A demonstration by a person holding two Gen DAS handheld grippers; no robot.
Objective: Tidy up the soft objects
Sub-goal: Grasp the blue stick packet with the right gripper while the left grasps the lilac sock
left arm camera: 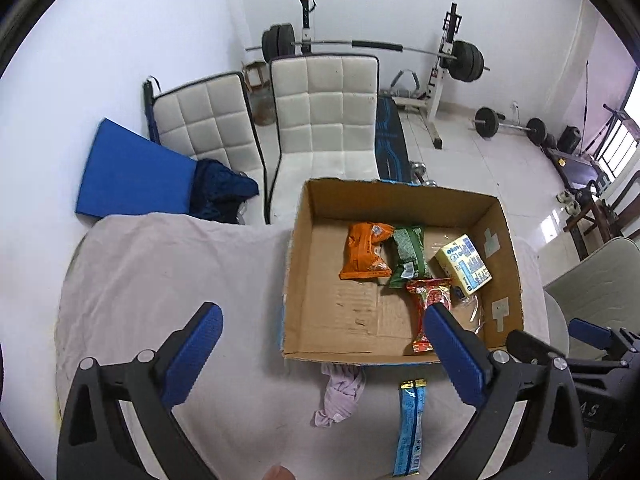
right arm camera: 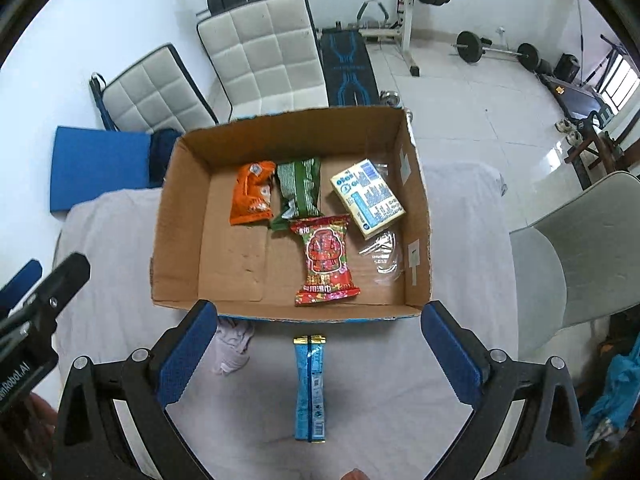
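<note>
White-walled gym room (left arm camera: 120, 40), tiled floor (left arm camera: 500, 168)

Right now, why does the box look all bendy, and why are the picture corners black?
Left wrist view: the fisheye lens bows the cardboard box and leaves dark corners around a round picture. Right wrist view: the same bulge curves the box rim, yet the red packet is sharp; daylight glares off the floor tiles by the window.
</note>
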